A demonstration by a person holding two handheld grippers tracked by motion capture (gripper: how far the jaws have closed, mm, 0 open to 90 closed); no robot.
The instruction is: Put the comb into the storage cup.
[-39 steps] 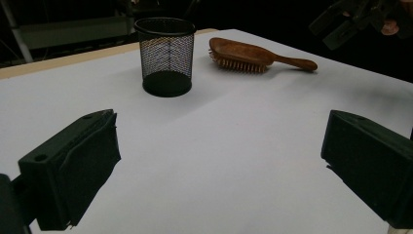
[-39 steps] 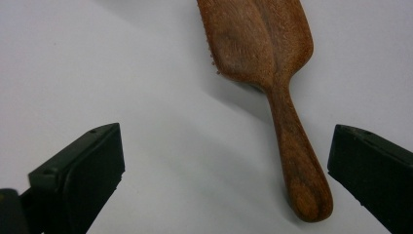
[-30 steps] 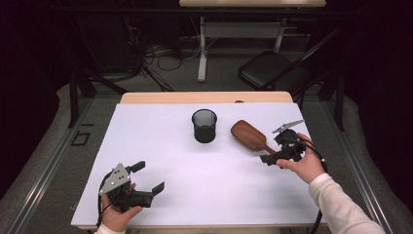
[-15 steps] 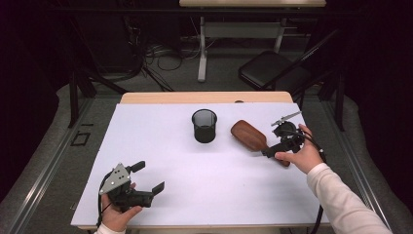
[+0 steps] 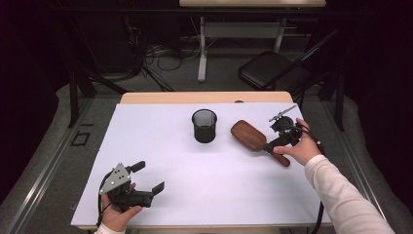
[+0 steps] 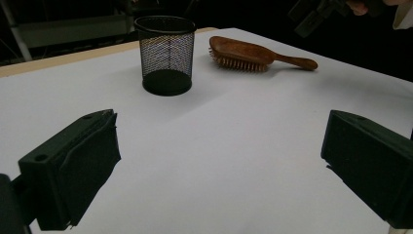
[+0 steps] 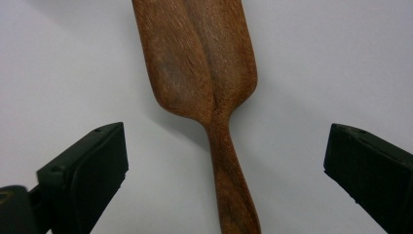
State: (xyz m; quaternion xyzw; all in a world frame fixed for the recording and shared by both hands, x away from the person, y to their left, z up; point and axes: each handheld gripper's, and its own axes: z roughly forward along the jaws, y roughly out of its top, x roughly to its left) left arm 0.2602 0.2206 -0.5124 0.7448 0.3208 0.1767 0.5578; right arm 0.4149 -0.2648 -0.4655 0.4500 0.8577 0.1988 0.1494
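Both our grippers gape wide: the right gripper (image 5: pixel 278 138) hovers over the brush (image 5: pixel 253 138) handle, beside the cup (image 5: pixel 204 125); the left gripper (image 5: pixel 146 180) rests near the table's (image 5: pixel 160 146) front-left corner.

Both claws gaping: left claw (image 5: pixel 148 178) low, right claw (image 5: pixel 273 138) raised.

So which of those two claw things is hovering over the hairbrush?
The right gripper, at the table's far right. Its open jaws straddle the wooden hairbrush handle without touching it. The left gripper sits open near the front edge, far from the brush.
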